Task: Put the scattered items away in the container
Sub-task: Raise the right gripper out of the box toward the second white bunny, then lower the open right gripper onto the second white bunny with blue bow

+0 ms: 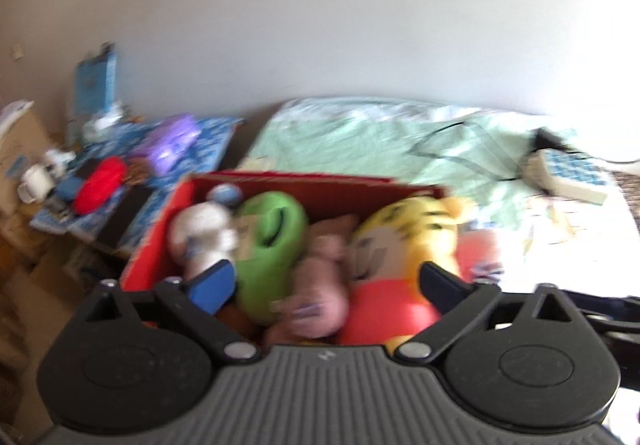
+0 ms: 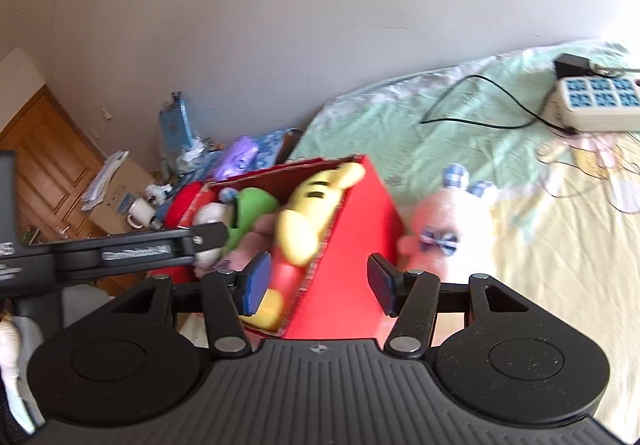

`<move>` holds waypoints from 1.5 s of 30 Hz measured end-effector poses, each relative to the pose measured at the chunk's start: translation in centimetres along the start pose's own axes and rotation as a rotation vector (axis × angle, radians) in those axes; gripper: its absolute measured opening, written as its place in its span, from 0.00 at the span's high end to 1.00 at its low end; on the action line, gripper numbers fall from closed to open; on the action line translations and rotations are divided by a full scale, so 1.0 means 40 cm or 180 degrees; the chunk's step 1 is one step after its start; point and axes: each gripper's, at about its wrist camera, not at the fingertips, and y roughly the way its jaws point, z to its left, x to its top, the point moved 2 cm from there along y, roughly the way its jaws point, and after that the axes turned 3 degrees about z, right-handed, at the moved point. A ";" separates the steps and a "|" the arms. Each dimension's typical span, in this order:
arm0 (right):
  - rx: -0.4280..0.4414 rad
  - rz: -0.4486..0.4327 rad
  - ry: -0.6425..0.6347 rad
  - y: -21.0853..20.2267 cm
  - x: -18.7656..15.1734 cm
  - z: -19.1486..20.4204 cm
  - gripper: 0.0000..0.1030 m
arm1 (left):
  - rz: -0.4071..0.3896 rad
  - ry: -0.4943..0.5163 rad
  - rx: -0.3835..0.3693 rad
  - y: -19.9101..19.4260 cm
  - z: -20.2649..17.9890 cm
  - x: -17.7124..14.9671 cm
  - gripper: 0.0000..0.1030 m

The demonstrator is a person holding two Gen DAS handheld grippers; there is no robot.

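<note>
A red cardboard box (image 1: 156, 237) stands on the bed, filled with a white plush (image 1: 200, 233), a green plush (image 1: 272, 241), a pink plush (image 1: 320, 285) and a yellow tiger plush (image 1: 404, 237) in a red shirt. My left gripper (image 1: 326, 285) hovers over the box, open wide, nothing between its fingers. In the right wrist view my right gripper (image 2: 320, 281) is half open; its fingers stand on either side of the red box's (image 2: 360, 245) right wall without touching it. A pink-and-white plush (image 2: 452, 225) with a blue bow lies on the bed just right of the box.
A white power strip (image 2: 600, 105) with a black cable (image 2: 480, 85) lies further back on the green bedcover (image 2: 380, 125). Left of the bed, a cluttered side table (image 1: 132, 213) carries a purple pack (image 1: 172, 141), a red item (image 1: 100, 185) and a white mug (image 2: 140, 211). A wooden door (image 2: 48, 149) stands far left.
</note>
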 end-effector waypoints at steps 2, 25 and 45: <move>-0.0065 -0.0016 0.0054 -0.010 -0.002 -0.028 0.44 | -0.0135 0.0134 -0.0104 -0.016 -0.037 0.003 0.06; -0.0646 0.0055 0.0444 -0.081 -0.006 -0.286 0.46 | 0.0171 0.0667 -0.1461 0.041 -0.327 -0.098 0.02; -0.0041 0.0784 0.0410 0.107 0.096 -0.325 0.46 | 0.0259 0.0694 -0.0802 0.244 -0.398 -0.158 0.02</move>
